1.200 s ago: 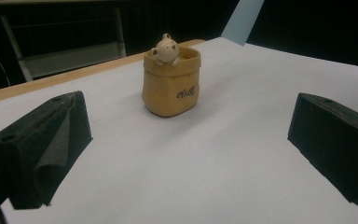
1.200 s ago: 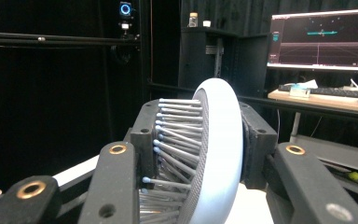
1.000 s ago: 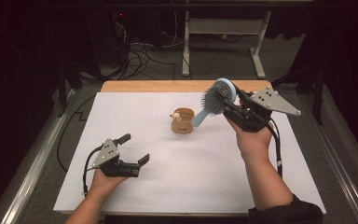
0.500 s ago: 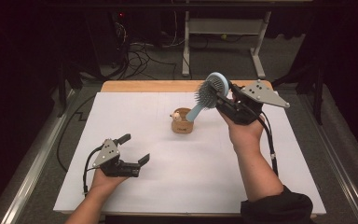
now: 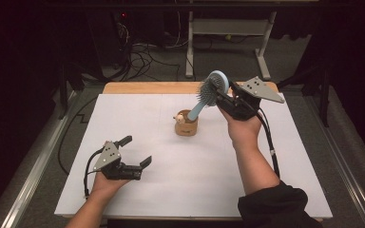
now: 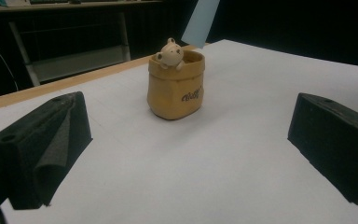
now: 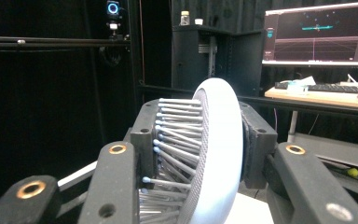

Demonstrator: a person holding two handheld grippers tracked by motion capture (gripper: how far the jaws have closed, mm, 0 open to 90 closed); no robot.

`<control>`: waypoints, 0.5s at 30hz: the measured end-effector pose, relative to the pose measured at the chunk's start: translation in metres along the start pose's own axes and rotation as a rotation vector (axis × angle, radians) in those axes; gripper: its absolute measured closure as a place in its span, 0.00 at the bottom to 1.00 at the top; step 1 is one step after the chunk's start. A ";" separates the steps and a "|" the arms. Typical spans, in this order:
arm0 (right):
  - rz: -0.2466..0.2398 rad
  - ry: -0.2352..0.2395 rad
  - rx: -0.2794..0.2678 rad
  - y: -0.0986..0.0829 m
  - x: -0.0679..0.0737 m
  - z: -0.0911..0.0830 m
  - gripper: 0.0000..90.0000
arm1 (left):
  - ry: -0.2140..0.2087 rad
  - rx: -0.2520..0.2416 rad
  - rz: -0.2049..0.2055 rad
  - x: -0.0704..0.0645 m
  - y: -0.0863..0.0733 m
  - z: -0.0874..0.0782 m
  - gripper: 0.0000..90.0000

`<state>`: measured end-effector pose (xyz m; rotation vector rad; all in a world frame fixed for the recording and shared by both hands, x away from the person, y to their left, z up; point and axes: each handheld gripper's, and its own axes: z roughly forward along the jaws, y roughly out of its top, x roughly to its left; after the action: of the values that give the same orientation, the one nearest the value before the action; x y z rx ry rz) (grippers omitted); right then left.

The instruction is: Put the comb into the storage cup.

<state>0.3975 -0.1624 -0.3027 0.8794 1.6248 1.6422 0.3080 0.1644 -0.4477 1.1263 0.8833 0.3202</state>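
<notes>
On my left, the left gripper [image 5: 135,151] rests low on the white table cover [image 5: 138,118] near the front edge, its jaws spread wide with nothing between them; in the left gripper view the two black pads [image 6: 51,140] stand far apart, framing the pot ahead. That small tan pot [image 5: 186,126] sits near the middle of the cover, well apart from the left gripper, with a little pale animal figure [image 6: 169,52] peeking over its rim on the side facing me. The light blue hairbrush [image 5: 209,93] slants up and to the right from it: its handle tip is at the mouth of the pot, though I cannot tell whether it touches the rim or the inside, and its round bristled head is raised toward the far edge of the table. My right gripper [image 5: 228,97] is held up off the surface and has the brush by its head; in the right gripper view the jaws are clamped on both sides of the head [image 7: 205,154], bristles pointing left, smooth back to the right.
</notes>
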 end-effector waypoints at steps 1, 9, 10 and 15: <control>0.000 -0.003 0.001 -0.001 0.000 0.001 0.66 | 0.000 0.001 -0.001 0.000 0.000 0.000 0.01; 0.011 -0.011 0.008 -0.002 -0.002 0.009 0.66 | -0.005 -0.001 -0.004 -0.001 0.001 0.000 0.01; 0.009 -0.012 0.007 -0.002 -0.002 0.010 0.66 | -0.005 -0.001 -0.004 -0.001 0.001 0.000 0.01; 0.014 -0.009 0.018 -0.004 -0.001 0.017 0.66 | -0.008 0.004 -0.004 -0.001 0.000 0.000 0.01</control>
<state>0.4120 -0.1539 -0.3069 0.9081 1.6327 1.6336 0.3072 0.1639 -0.4469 1.1288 0.8796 0.3109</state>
